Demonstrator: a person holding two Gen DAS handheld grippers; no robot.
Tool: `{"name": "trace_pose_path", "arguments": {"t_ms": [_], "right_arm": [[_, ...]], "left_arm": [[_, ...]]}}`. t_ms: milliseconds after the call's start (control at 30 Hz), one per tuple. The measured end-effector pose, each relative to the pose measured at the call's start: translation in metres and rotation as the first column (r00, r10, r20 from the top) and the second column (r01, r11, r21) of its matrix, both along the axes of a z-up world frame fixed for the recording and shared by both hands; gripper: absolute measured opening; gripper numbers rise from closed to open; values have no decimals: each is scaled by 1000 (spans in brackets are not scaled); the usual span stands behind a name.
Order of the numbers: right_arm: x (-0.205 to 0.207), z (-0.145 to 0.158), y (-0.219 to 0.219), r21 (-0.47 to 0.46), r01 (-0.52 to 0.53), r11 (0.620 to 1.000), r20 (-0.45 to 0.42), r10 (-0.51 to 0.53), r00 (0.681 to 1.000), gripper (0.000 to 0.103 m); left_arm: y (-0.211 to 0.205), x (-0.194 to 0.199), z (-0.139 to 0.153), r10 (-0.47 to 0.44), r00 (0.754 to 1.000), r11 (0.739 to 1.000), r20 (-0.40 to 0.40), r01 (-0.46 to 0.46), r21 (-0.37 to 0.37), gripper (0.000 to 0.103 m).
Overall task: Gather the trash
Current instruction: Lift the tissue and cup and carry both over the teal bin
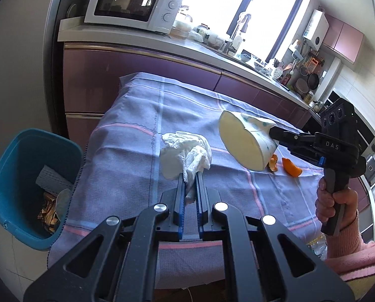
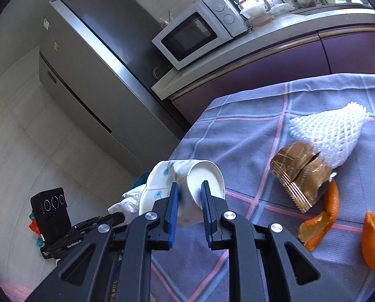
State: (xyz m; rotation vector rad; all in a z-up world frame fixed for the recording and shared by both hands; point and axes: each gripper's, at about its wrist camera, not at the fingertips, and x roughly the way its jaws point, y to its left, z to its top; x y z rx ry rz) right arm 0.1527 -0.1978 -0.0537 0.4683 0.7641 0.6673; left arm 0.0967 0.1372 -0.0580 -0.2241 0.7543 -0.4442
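Observation:
My left gripper (image 1: 190,176) is shut on a crumpled white tissue (image 1: 185,156), held just above the checked tablecloth (image 1: 127,151). My right gripper (image 2: 189,187) is shut on a squashed white paper cup with blue dots (image 2: 185,178), held above the table; the cup also shows in the left wrist view (image 1: 245,141), held by the right gripper (image 1: 273,134). A blue trash bin (image 1: 24,186) stands on the floor left of the table, with wrappers inside. On the cloth lie orange peels (image 2: 323,221), a gold wrapper (image 2: 300,171) and a white foam fruit net (image 2: 331,130).
A purple kitchen counter (image 1: 162,75) runs behind the table, with a white microwave (image 1: 132,2) on it. A grey fridge (image 2: 86,75) stands at the left. My left gripper's body (image 2: 51,211) shows low left in the right wrist view.

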Motion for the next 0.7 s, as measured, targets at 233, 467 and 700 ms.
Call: {"name": "trace_pose_path", "arguments": {"t_ms": [233, 467, 700], "right_arm": [[9, 1, 30, -1, -62, 998, -4, 62, 998, 17], [16, 1, 58, -8, -119, 993, -4, 119, 993, 17], [20, 0, 86, -15, -176, 984, -8, 176, 984, 17]], "left_arm": [[26, -10, 3, 57, 998, 998, 8, -57, 5, 8], [47, -18, 9, 120, 993, 993, 21, -120, 9, 8], [76, -26, 11, 190, 981, 982, 29, -190, 13, 8]]}}
